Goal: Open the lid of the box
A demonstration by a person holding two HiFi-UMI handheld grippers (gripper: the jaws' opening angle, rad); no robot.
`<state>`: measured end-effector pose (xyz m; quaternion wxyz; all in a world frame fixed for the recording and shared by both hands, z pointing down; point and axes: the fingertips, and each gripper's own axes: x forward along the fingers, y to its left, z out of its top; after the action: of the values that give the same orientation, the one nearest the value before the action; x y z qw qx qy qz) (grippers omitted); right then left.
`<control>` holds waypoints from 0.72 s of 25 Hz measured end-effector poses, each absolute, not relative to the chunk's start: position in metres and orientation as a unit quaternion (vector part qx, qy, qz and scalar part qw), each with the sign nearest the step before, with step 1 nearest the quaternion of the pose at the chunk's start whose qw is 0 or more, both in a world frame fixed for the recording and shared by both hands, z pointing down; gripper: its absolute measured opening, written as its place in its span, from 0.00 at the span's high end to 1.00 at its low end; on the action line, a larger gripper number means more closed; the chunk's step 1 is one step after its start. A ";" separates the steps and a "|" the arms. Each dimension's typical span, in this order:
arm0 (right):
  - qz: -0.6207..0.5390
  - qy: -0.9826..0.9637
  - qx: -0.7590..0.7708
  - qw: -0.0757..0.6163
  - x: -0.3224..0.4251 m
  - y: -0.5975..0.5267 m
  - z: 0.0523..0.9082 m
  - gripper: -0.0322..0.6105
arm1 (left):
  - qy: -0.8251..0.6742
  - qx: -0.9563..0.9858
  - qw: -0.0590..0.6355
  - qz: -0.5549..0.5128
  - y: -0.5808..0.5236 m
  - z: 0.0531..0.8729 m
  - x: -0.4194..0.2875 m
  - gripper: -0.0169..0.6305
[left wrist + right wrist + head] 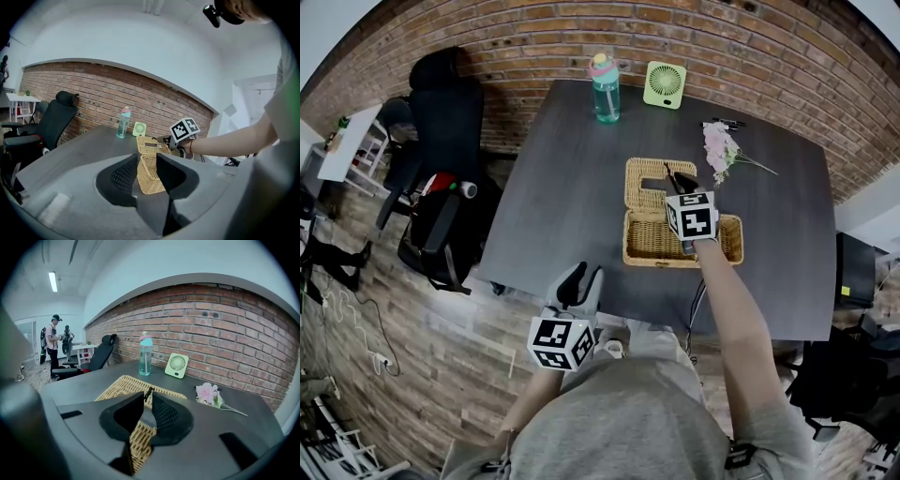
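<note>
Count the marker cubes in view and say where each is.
2. One cube rides the left tongs, short of the table's near edge. The other cube rides the right tongs, above the open wicker box.

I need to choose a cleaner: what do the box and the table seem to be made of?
Box: woven wicker or rattan by the look, tan and matte; plaited strands show on its walls and lid. Table: probably wood or laminate, dark grey, matte; faint grain streaks show.
</note>
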<state>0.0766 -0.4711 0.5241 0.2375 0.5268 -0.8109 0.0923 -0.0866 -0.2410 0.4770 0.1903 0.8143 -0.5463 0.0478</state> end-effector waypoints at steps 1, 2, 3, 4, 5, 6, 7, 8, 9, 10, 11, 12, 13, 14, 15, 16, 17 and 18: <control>0.093 -0.811 0.528 0.235 0.077 -0.467 0.523 0.86 | -0.545 0.815 0.190 0.047 -0.239 0.477 -0.087 0.78; 0.093 -0.811 0.529 0.233 0.077 -0.463 0.523 0.86 | -0.544 0.816 0.190 0.047 -0.237 0.477 -0.087 0.78; 0.093 -0.811 0.530 0.232 0.077 -0.458 0.522 0.86 | -0.542 0.817 0.190 0.046 -0.235 0.476 -0.087 0.78; 0.093 -0.810 0.531 0.231 0.078 -0.454 0.522 0.86 | -0.540 0.819 0.189 0.046 -0.232 0.476 -0.086 0.78; 0.092 -0.810 0.532 0.230 0.079 -0.449 0.521 0.86 | -0.538 0.820 0.188 0.046 -0.230 0.475 -0.086 0.78; 0.092 -0.809 0.533 0.229 0.080 -0.444 0.521 0.86 | -0.536 0.822 0.187 0.045 -0.227 0.474 -0.085 0.78; 0.092 -0.809 0.535 0.227 0.081 -0.439 0.520 0.86 | -0.535 0.823 0.186 0.045 -0.225 0.473 -0.084 0.78; 0.092 -0.808 0.536 0.225 0.083 -0.434 0.519 0.86 | -0.533 0.824 0.185 0.045 -0.223 0.473 -0.084 0.78; 0.092 -0.808 0.538 0.222 0.084 -0.429 0.517 0.86 | -0.531 0.826 0.183 0.044 -0.220 0.472 -0.083 0.78; 0.093 -0.808 0.540 0.219 0.085 -0.424 0.516 0.86 | -0.530 0.827 0.182 0.044 -0.218 0.471 -0.082 0.78; 0.092 -0.807 0.541 0.216 0.086 -0.418 0.515 0.86 | -0.529 0.828 0.181 0.044 -0.216 0.471 -0.082 0.78; 0.092 -0.807 0.543 0.213 0.087 -0.413 0.514 0.86 | -0.527 0.829 0.180 0.043 -0.214 0.470 -0.081 0.78; 0.092 -0.807 0.545 0.210 0.088 -0.408 0.513 0.86 | -0.525 0.831 0.179 0.043 -0.212 0.469 -0.081 0.78; 0.093 -0.806 0.546 0.207 0.088 -0.402 0.512 0.86 | -0.524 0.832 0.178 0.043 -0.210 0.468 -0.080 0.78; 0.093 -0.806 0.548 0.204 0.088 -0.397 0.510 0.86 | -0.522 0.834 0.177 0.043 -0.207 0.467 -0.080 0.78; 0.092 -0.806 0.549 0.201 0.088 -0.391 0.509 0.86 | -0.520 0.835 0.175 0.043 -0.205 0.466 -0.080 0.78; 0.092 -0.806 0.550 0.198 0.087 -0.386 0.507 0.86 | -0.518 0.836 0.174 0.042 -0.202 0.465 -0.080 0.78; 0.091 -0.807 0.551 0.194 0.087 -0.381 0.505 0.86 | -0.516 0.838 0.173 0.042 -0.200 0.465 -0.080 0.78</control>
<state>0.0868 -0.3806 0.5047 0.1943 0.5505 -0.8068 0.0907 -0.0796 -0.1999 0.4645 0.1730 0.8376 -0.5165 0.0418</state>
